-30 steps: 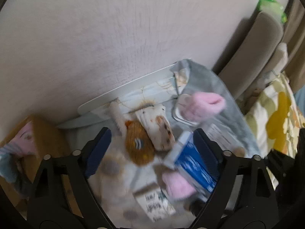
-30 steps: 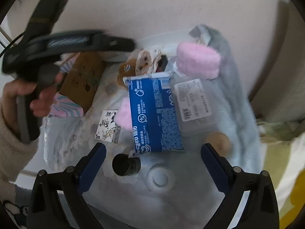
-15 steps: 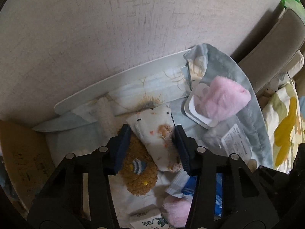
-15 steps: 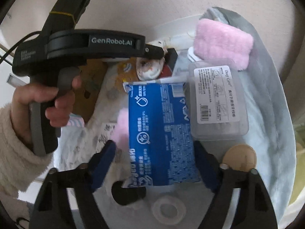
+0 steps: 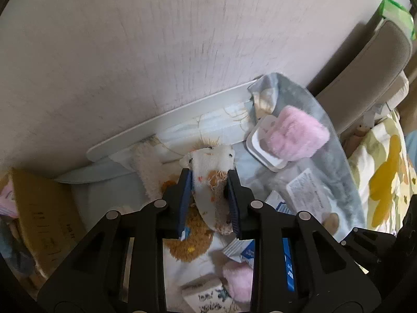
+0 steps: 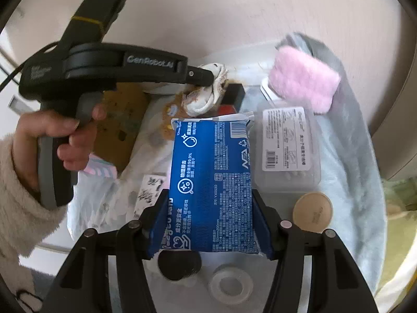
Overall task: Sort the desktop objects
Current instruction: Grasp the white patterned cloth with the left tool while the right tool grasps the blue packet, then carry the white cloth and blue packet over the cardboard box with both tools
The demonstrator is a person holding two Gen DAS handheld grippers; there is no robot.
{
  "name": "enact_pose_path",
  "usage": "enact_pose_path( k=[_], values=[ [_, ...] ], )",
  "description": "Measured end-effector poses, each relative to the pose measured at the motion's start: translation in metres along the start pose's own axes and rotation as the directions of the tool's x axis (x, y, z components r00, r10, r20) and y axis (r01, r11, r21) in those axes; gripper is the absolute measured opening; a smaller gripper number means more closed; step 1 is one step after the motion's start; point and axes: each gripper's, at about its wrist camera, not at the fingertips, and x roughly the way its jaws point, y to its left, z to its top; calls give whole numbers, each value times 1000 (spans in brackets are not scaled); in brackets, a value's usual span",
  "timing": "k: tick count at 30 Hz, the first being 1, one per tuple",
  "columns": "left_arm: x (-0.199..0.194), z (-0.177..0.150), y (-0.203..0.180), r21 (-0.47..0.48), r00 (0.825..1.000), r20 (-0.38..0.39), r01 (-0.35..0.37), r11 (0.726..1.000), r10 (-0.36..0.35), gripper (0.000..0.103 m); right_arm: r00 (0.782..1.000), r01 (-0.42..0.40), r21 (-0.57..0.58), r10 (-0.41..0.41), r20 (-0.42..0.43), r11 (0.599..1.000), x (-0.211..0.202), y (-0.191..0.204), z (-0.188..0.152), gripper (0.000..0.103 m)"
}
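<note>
Both grippers closed since a second ago: left gripper point(image 5: 208, 180) went from wide open over the pile to clamped on the sock point(image 5: 212, 182), right gripper point(image 6: 209, 219) from open to clamped on the blue pack point(image 6: 211, 182).

Sock: white, printed, frayed, pinched between the blue pads point(image 5: 185, 198), toe end sticking out far of the tips, over the brown plush point(image 5: 191, 245). In the right view it hangs crumpled at the left gripper's tip.

Blue pack: held lengthwise between the right pads, near end just above a black cap point(image 6: 178, 262) and a clear tape ring point(image 6: 230, 284).

Around: clear swab box point(image 6: 286, 151) just right of the pack, tan disc point(image 6: 312, 212) near its near edge, pink puff point(image 6: 303, 80) at the far right, touching a white tray point(image 5: 256, 143). Cardboard box point(image 5: 44, 216) far left. Small printed packet point(image 6: 151, 190) left of the pack. All on a pale blue cloth point(image 6: 346, 182) against the wall point(image 5: 156, 52).

Left hand point(image 6: 52, 143) grips the handle.
</note>
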Motion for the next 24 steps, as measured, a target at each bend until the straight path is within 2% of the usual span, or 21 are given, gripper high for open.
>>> enact_pose_path(
  k=[6,12,15,24],
  values=[
    [-42,-4,3,-17,999,24,21,1000,-21,24,997,72,-34,-72,7,997,-26,19,-4,54],
    [-93,-6,1,-4,996,82,22,1000,-21,24,991,125,-39,-123,51,991,-43,35,12,54],
    [-120,-12,12,-12,994,105,18,1000,-17,24,988,141,-56,-137,74,988,-42,47,20,54],
    [-168,-41,53,-42,987,160,1,999,6,24,983,141,-90,-128,134,986,-52,85,43,54]
  ],
)
